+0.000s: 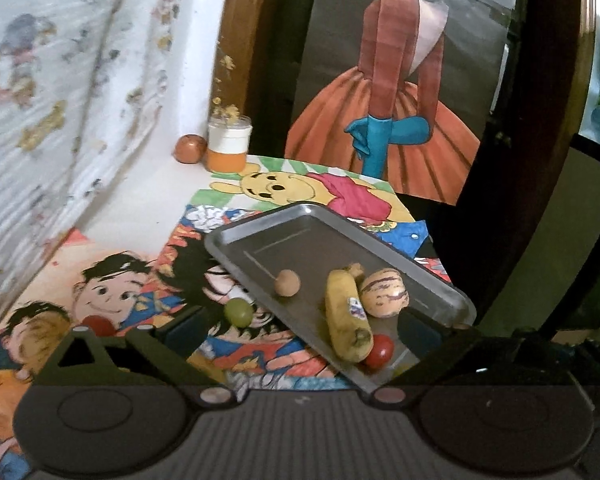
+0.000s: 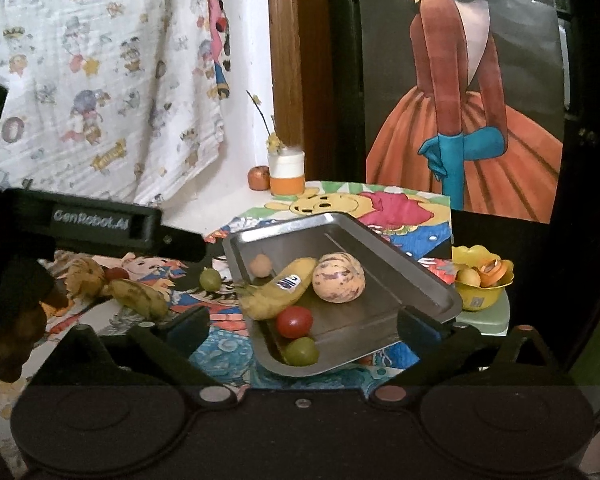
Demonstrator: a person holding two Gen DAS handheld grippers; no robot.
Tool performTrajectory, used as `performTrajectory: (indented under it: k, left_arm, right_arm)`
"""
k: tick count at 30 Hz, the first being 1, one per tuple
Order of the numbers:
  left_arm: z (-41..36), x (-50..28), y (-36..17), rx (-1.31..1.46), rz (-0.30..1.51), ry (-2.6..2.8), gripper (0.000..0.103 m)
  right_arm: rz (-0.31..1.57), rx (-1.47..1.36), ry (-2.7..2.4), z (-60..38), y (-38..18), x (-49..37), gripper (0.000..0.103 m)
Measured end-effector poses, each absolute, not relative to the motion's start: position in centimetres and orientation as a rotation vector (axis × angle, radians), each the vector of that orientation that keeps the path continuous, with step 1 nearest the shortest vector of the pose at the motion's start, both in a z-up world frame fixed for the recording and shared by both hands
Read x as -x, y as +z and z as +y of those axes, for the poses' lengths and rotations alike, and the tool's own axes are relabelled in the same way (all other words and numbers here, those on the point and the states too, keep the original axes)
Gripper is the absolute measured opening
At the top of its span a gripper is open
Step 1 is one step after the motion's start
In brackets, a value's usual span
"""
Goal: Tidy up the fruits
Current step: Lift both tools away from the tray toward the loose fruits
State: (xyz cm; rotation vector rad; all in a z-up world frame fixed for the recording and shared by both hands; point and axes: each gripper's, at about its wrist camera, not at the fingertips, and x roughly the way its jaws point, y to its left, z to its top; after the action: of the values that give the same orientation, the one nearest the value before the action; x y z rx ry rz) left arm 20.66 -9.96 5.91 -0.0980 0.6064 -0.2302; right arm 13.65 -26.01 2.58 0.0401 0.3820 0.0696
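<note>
We have the banana, melon and tomato on the tray; a grape and spotted banana wait on the bench. Both tools gape, holding nothing.

one metal tray. in it: one banana, one striped melon, one small brown round fruit, one red tomato, one green grape. on the cloth beside the tray: a second green grape, a second, darker banana, one more red fruit, half hidden. one yellow bowl with what may be two or three pieces inside. one apple, one jar. two grippers: left, right.
</note>
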Motion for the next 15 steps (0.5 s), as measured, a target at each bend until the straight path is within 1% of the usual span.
performTrajectory:
  k: [6, 15]
  left_arm:
    - [-7.7, -16.5, 6.7, 0.125, 0.564, -0.191, 0.103]
    - [-2.5, -10.0, 6.7, 0.18, 0.609, -0.131, 0.103]
  right_arm:
    - [0.373, -0.027, 0.067, -24.9, 3.5, -10.9, 0.102]
    - [0.432, 0.018, 0.086, -22.6, 4.0, -6.0, 0.102]
